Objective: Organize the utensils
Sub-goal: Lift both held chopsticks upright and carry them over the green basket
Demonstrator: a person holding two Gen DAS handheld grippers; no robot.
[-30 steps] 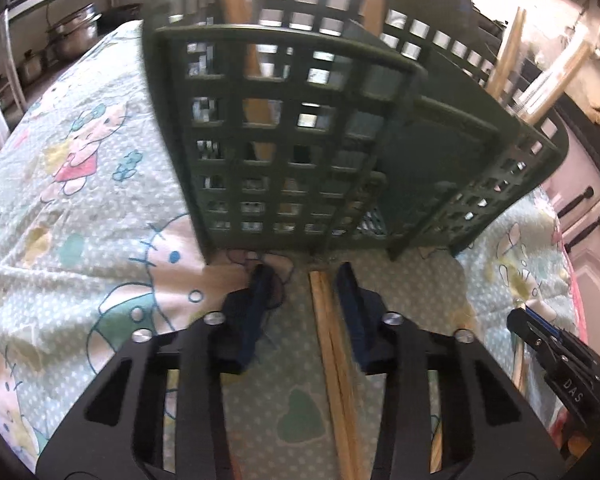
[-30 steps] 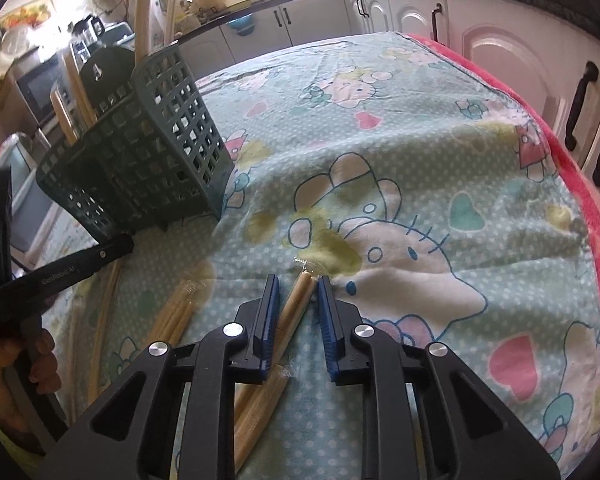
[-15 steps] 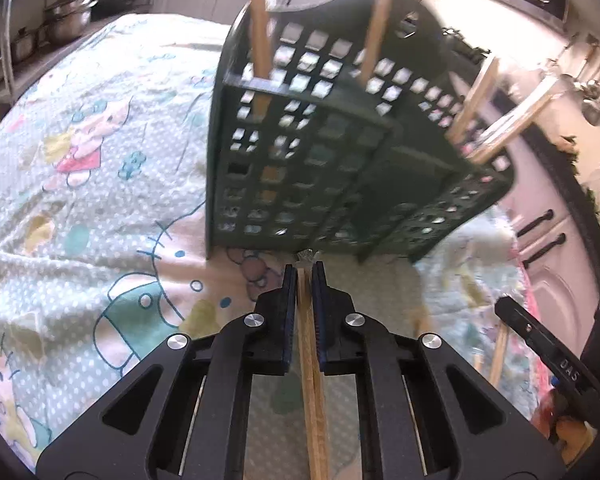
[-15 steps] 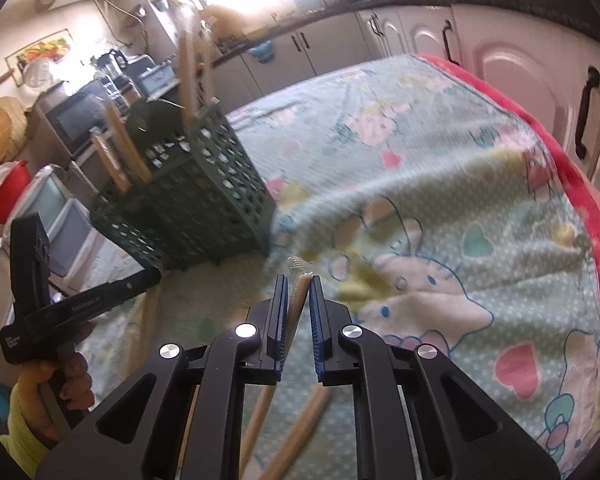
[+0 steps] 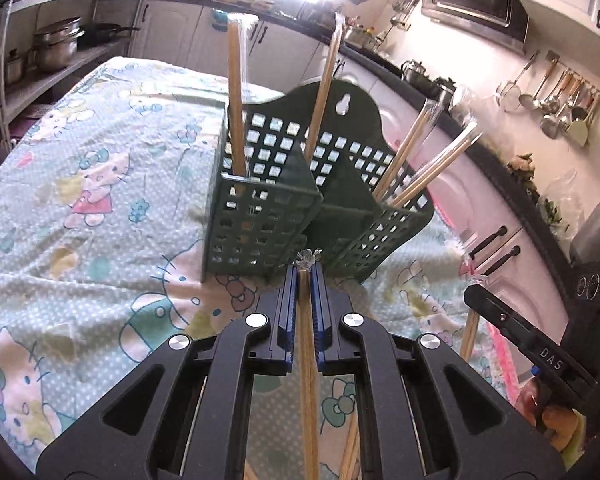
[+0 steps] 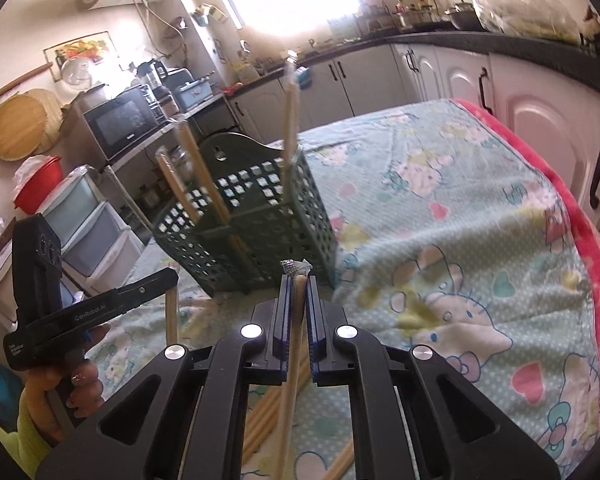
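Observation:
A dark green lattice utensil holder (image 5: 284, 208) stands on the patterned cloth; it also shows in the right wrist view (image 6: 256, 220). Several wrapped pairs of wooden chopsticks (image 5: 236, 96) stand in its compartments. My left gripper (image 5: 305, 270) is shut on a wrapped chopstick pair (image 5: 309, 360), lifted off the cloth, just in front of the holder. My right gripper (image 6: 296, 278) is shut on another wrapped chopstick pair (image 6: 292, 360), lifted, in front of the holder. The left gripper's body shows in the right wrist view (image 6: 100, 312).
More wrapped chopsticks (image 6: 264, 420) lie on the cloth below my right gripper. The table's cloth (image 6: 460, 240) has a red edge (image 6: 580, 240) at the right. Kitchen cabinets (image 6: 540, 120) run close beside the table. The right gripper's body (image 5: 540, 344) shows at the lower right.
Both grippers closed on chopstick pairs that lay on the cloth and have lifted them upward, so the views now look at the holder from higher up.

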